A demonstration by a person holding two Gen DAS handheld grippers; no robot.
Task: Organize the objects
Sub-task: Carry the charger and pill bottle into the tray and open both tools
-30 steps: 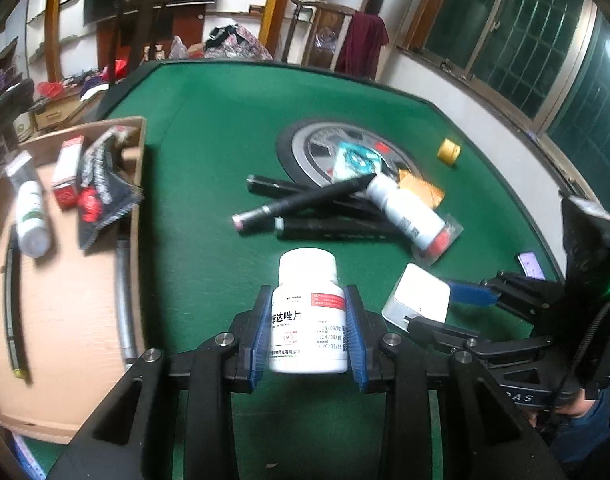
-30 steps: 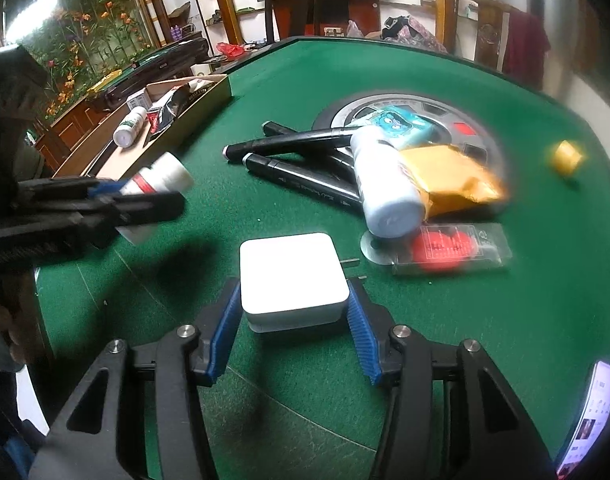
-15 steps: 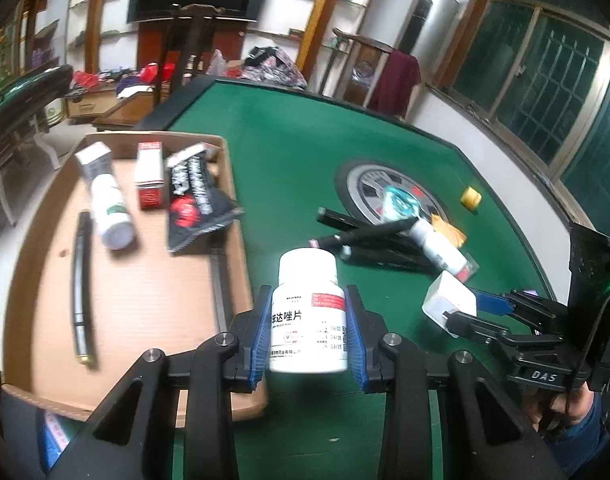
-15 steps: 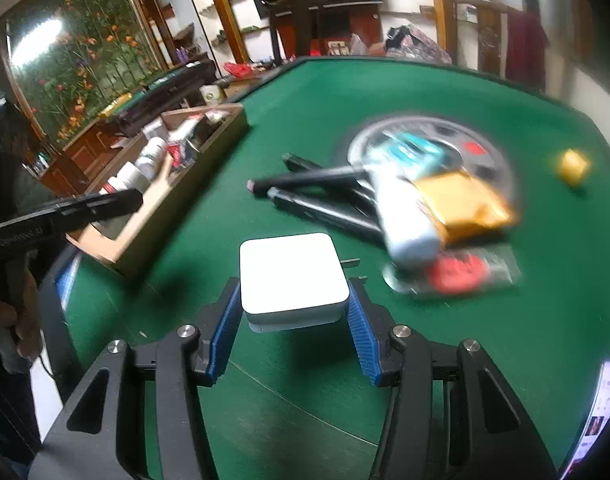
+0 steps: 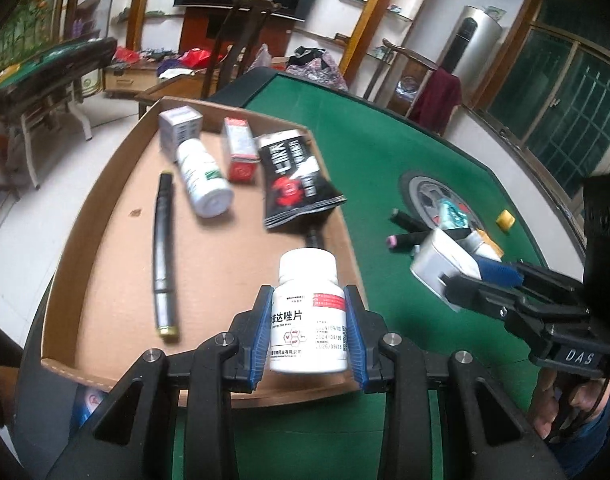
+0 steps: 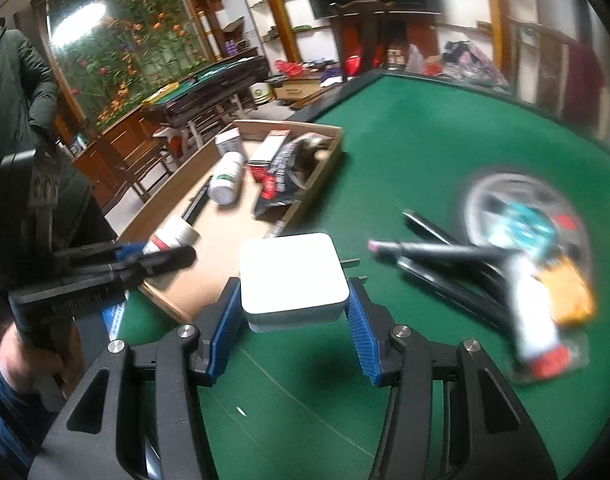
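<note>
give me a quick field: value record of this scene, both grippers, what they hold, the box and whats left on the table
left gripper: shut on the white pill bottle, upright, over the near right corner of the box
right gripper: shut on the white square case, held above the felt
cardboard box: at the table's left edge, open top
in box: lying white bottle, black pen, red carton, grey carton, black pouch
green table: black markers, a white bottle, orange packet, yellow block
</note>
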